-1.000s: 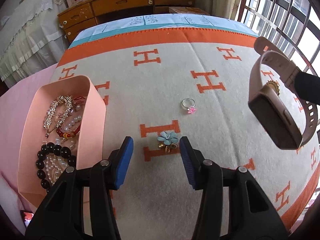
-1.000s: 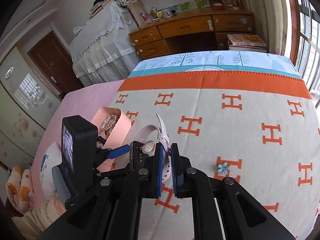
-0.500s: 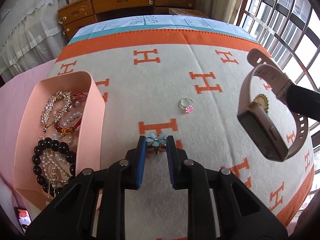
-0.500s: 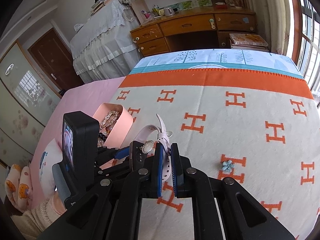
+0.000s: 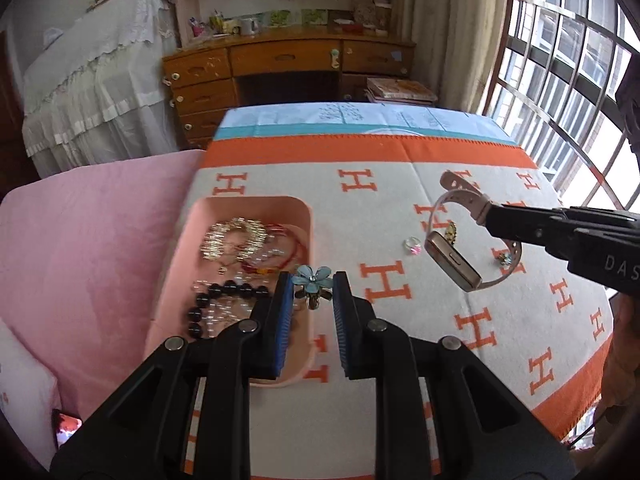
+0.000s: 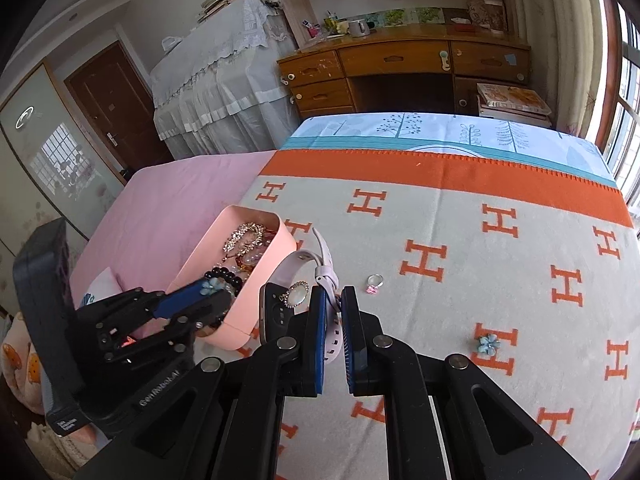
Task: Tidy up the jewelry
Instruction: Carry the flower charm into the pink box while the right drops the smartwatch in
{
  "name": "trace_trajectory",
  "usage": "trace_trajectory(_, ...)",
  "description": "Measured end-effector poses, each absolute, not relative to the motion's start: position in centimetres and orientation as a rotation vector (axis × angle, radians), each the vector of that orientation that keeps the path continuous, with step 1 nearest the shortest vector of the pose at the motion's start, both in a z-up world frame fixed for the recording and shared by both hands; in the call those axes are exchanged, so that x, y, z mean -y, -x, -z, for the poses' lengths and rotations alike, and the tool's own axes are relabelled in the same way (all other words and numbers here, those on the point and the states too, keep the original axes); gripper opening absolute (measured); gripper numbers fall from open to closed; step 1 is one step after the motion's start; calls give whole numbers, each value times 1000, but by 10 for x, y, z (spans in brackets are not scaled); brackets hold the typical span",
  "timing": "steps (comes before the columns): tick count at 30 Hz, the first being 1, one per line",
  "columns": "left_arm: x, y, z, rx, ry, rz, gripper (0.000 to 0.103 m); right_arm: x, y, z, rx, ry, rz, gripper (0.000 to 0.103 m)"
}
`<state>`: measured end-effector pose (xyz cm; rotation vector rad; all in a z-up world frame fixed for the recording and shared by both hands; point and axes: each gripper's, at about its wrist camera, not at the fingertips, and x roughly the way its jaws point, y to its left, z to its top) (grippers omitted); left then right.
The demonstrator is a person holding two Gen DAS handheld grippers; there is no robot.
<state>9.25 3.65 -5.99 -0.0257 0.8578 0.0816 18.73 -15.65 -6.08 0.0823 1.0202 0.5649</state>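
The left gripper [image 5: 311, 292] pinches the flower [image 5: 313, 280] over the box [image 5: 236, 204]. The right gripper [image 6: 333, 312] grips the watch [image 6: 276, 312]. Let go early, and the flower could miss.

The pink tray [image 5: 308, 216] lay open from above, though beads and chains crowded its floor. Beside it the blanket [image 5: 384, 216] offered bare passage, broken only by a pink ring [image 5: 413, 245] and a blue flower piece [image 6: 487, 343] (both well apart).
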Motion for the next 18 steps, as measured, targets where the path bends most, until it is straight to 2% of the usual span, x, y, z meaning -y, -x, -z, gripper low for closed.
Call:
trace_trajectory(9, -122, -77, 56, -861, 145, -215, 17, 68, -218, 64, -1043, -79, -637, 8)
trace_trajectory(18, -137, -80, 85, -917, 187, -178, 17, -10, -250, 107, -1155, -72, -690, 8)
